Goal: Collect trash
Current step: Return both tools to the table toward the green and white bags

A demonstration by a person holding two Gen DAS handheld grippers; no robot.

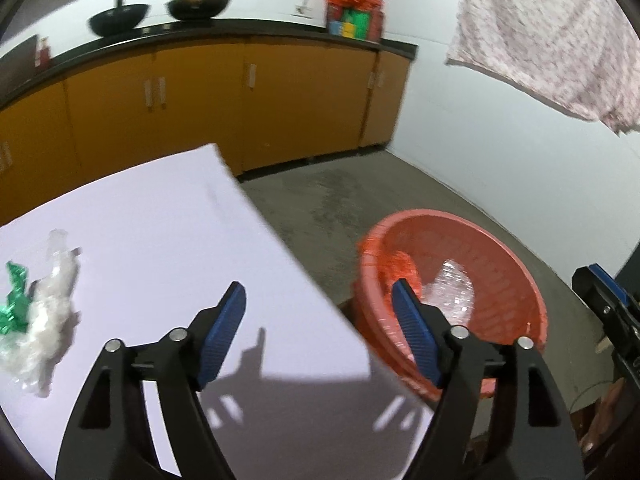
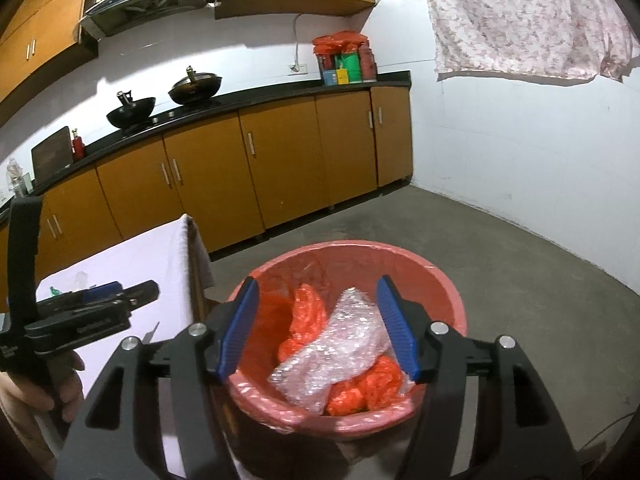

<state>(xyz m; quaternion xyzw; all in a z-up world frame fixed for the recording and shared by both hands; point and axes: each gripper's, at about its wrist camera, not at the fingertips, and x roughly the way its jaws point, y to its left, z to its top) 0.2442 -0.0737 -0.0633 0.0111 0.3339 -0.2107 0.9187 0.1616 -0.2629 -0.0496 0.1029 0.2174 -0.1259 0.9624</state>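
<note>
A red basket [image 2: 440, 280] stands on the floor beside the white table [image 1: 160, 220]. It holds clear bubble wrap [image 2: 344, 344] and crumpled orange plastic bags [image 2: 308, 312]. My right gripper [image 2: 318, 328] is open and empty, just above the basket. My left gripper [image 1: 320, 332] is open and empty over the table's right edge. Clear plastic trash [image 1: 44, 312] and a green wrapper [image 1: 16, 296] lie on the table, left of the left gripper. The basket also shows in the left wrist view [image 1: 500, 248].
Orange kitchen cabinets [image 2: 280, 160] with a black counter run along the far wall, with two woks [image 2: 196, 88] and a box of items [image 2: 344, 60]. A patterned cloth [image 2: 520, 20] hangs on the right wall. Grey concrete floor [image 2: 500, 260] surrounds the basket.
</note>
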